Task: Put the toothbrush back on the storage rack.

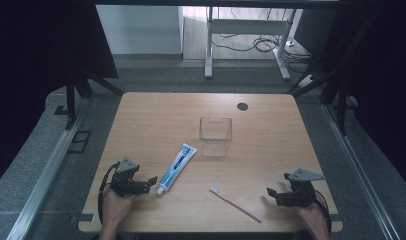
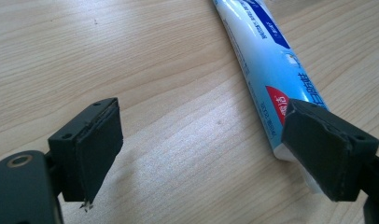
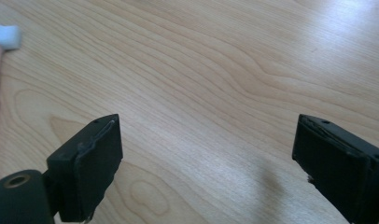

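Now my left tool stands wide beside the toothpaste cap at lower left of the surface, ready to grip; right tool, also wide, waits near the toothbrush.

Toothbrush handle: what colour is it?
Pink, with a white head; the toothbrush shows best in the high view.

Clear plastic cup mid-table — upright, empty
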